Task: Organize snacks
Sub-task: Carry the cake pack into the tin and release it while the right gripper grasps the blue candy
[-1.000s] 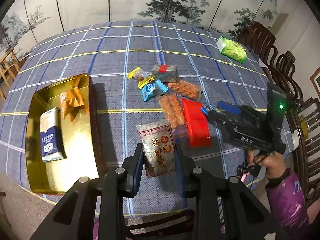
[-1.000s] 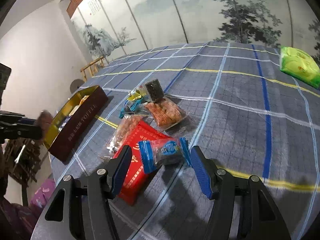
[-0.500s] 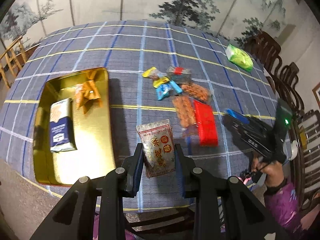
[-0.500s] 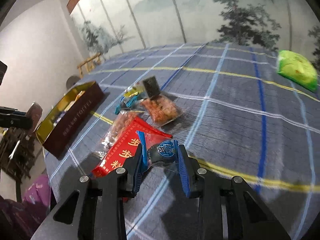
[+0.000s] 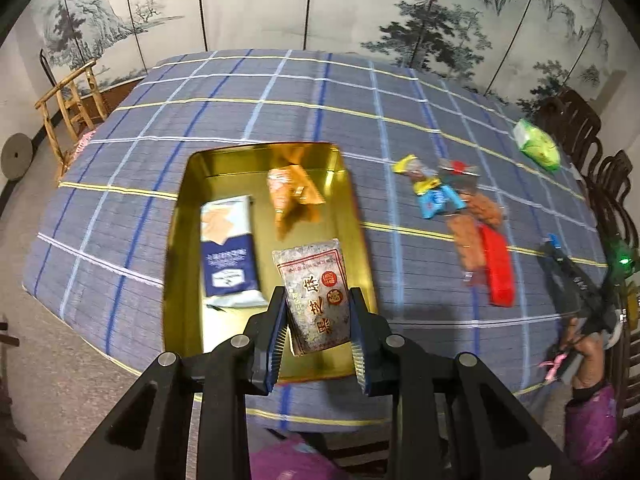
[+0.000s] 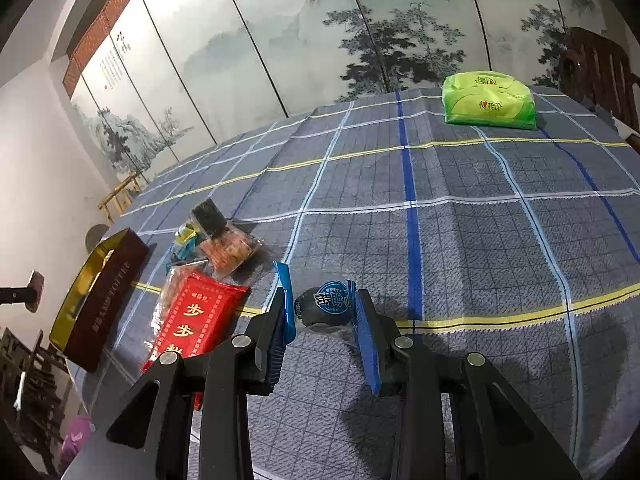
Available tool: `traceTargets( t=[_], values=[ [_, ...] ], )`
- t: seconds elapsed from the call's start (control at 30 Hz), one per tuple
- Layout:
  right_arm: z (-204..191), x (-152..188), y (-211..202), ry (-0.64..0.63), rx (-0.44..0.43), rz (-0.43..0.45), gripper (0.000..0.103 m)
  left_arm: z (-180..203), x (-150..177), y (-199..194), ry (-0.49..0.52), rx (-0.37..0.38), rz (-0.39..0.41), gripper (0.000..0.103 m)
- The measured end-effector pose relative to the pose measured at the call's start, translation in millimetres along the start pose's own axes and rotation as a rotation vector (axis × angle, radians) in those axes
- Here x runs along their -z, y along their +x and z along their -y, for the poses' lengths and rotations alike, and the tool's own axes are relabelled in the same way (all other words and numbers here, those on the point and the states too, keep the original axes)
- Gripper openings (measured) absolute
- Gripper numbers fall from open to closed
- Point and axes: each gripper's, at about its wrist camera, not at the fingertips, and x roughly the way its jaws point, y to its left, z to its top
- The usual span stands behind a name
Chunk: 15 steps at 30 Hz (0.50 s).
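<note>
**Both grippers hold snack packets, the left one above the gold tin**

The left gripper [image 5: 318, 320] is closed on a grey sesame-snack pouch [image 5: 314, 292] with red characters; its two blue-padded fingers press the pouch's long sides near the lower end, and the pouch hangs above the near right part of the gold tin [image 5: 180, 240]. Inside the tin, a blue-and-white packet [image 5: 229, 252] lies on the left side and an orange wrapped snack [image 5: 292, 196] lies toward the far end.

The right gripper [image 6: 324, 312] is clamped on a blue-wrapped candy [image 6: 326, 306], its fingers narrowed to the width of the dark round middle of the wrapper, with one twisted blue end sticking up past the left finger. Whether the candy touches the plaid tablecloth [image 6: 480, 240] cannot be told.

Just left of that gripper, a red packet [image 6: 192, 320] with yellow characters lies on the cloth, partly over a clear bag of orange-brown snacks [image 6: 172, 284]. Behind it sit a second clear bag of orange snacks [image 6: 228, 250], a dark square packet [image 6: 208, 216] and small yellow and blue candies [image 6: 186, 240], all bunched together. Well apart, at the far right side of the table, a green tissue pack [image 6: 488, 100] rests alone.
</note>
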Motion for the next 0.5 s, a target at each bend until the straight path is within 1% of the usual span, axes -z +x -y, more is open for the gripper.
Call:
traceTargets(
  t=[0.17, 0.3, 0.4, 0.5],
  values=[
    [8, 2, -4, 0.028, 0.003, 0.011, 0.033, -12, -11, 22, 0.015, -0.015, 0.015, 0.026],
    [7, 2, -3, 0.026, 0.018, 0.007, 0.033, -18, -20, 43, 0.01, -0.001, -0.002, 0.026],
    [7, 2, -2, 0.027, 0.029, 0.001, 0.033, -19, -25, 58, 0.021, -0.018, -0.012, 0.026],
    [7, 1, 0, 0.023, 0.04, -0.006, 0.033, -19, -27, 68, 0.025, -0.017, -0.018, 0.026]
  ],
)
